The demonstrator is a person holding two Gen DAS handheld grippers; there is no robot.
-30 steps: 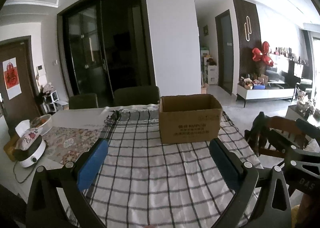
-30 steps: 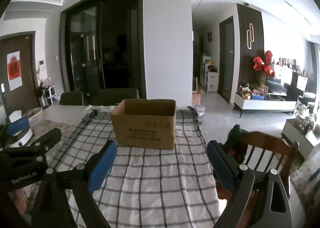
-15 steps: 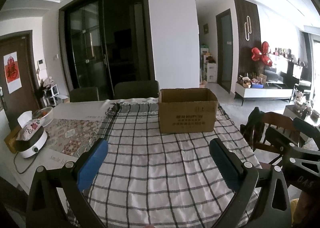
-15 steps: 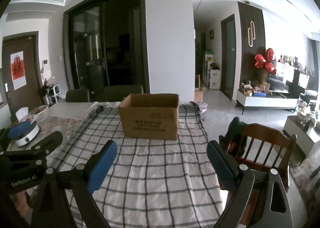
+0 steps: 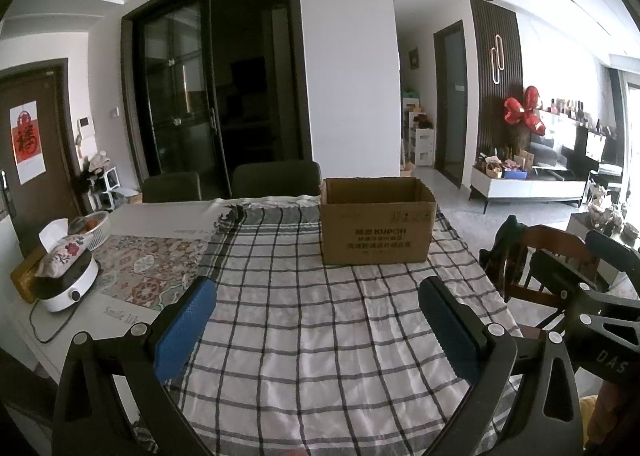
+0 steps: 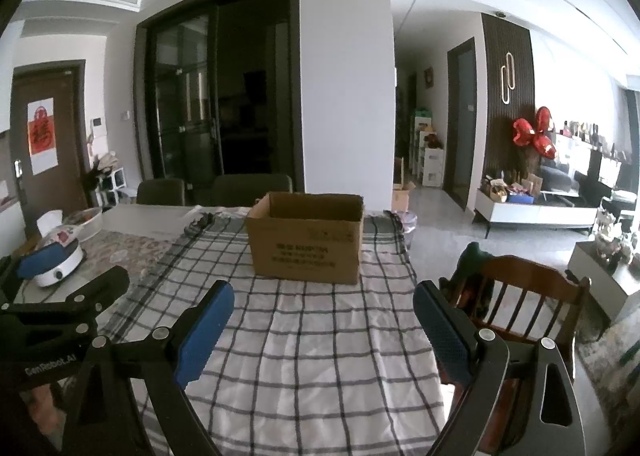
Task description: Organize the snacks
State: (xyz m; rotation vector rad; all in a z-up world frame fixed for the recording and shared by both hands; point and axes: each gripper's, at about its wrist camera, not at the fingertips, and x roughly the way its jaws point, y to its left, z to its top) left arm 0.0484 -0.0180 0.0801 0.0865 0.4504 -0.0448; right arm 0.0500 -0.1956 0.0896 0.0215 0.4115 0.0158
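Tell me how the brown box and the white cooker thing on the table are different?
The cardboard box is brown, square-sided and open on top; the white cooker is round, low and has a flowered tissue pouch lying on it. The box stands on the checked cloth; the cooker sits off it, near the table's left edge. Both rest on the same table.

both grippers are pulling back from the cardboard box (image 5: 376, 231), which is shrinking in both wrist views and sitting farther up the checked cloth (image 5: 320, 336). more cloth is showing in front of the left gripper (image 5: 318, 330) and the right gripper (image 6: 324, 332), and more of the wooden chair (image 6: 524, 296) is coming into view.
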